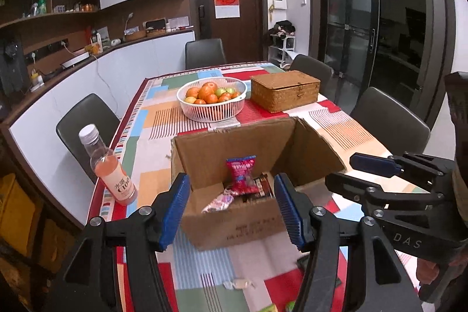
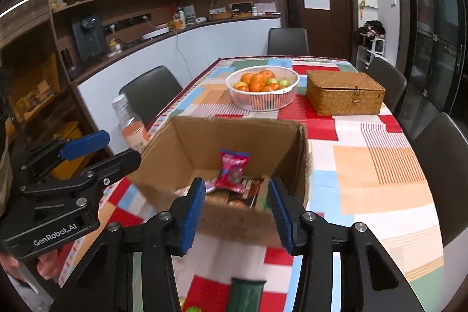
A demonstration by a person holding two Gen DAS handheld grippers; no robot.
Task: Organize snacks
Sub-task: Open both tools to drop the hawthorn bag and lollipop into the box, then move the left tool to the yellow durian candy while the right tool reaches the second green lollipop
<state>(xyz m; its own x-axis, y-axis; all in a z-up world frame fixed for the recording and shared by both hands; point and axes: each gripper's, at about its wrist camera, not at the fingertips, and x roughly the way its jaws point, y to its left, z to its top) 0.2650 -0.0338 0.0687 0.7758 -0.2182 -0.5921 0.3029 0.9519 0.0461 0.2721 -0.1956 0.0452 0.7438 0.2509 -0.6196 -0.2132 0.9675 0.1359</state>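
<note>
An open cardboard box (image 1: pixel 234 142) (image 2: pixel 204 142) stands on the patterned tablecloth (image 1: pixel 345 122). Inside it a pink snack packet (image 1: pixel 242 176) (image 2: pixel 232 171) leans upright over a dark bar wrapper (image 2: pixel 248 190) and other packets. My left gripper (image 1: pixel 232 212) hovers open at the box's near wall, nothing between its blue pads. My right gripper (image 2: pixel 237 215) is open beside it, also holding nothing. Each shows in the other's view: right gripper (image 1: pixel 351 171), left gripper (image 2: pixel 111 151). On the cloth in front of the box lie a dark green packet (image 2: pixel 247 294) and a small wrapped candy (image 1: pixel 238 282).
A pink drink bottle (image 1: pixel 112 171) (image 2: pixel 131 127) stands left of the box near the table edge. Behind the box are a white fruit basket (image 1: pixel 210 114) (image 2: pixel 263 103) and a lidded wicker box (image 1: pixel 285 91) (image 2: pixel 345 94). Dark chairs (image 1: pixel 87 119) ring the table.
</note>
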